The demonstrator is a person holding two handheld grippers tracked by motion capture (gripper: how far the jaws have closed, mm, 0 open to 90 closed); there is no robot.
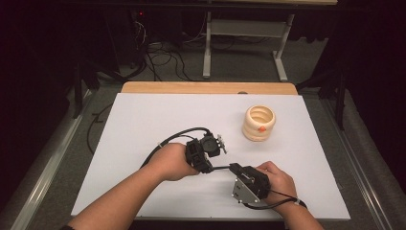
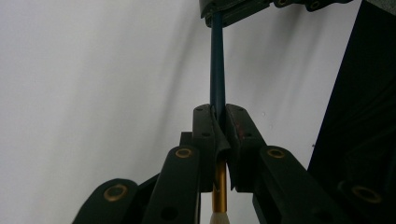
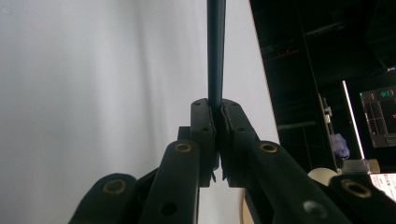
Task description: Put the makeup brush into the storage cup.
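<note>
Close to the person, the right gripper point(image 1: 233, 167) sat low on the white table top point(image 1: 143, 124), held in the right hand point(image 1: 277, 179). Its two black jaws were pressed tight on one end of a thin dark blue paintbrush handle point(image 1: 220, 167). In the right gripper view the same thin handle point(image 3: 216, 51) ran straight up from between the jaws, which were squeezed together on it.

A little farther in, the left hand point(image 1: 172, 161) held the left gripper point(image 1: 209, 166). This gripper pointed toward the right one, and its jaws were also clamped on the brush. In the left gripper view the dark blue stick point(image 2: 217, 60) went up from the jaws to the other gripper at the top, so the brush hung between the two grippers, just above the table. Below the jaws in that view there was a shiny gold metal band point(image 2: 219, 186) and a bit of pale bristle tip point(image 2: 217, 219).

Farther back and to the right, well apart from both hands, stood a cream-coloured ringed holder with an orange spot point(image 1: 259, 123). Behind the white top was a light wooden table edge point(image 1: 206, 87), and beyond that a dark floor with black cables point(image 1: 163, 60)
</note>
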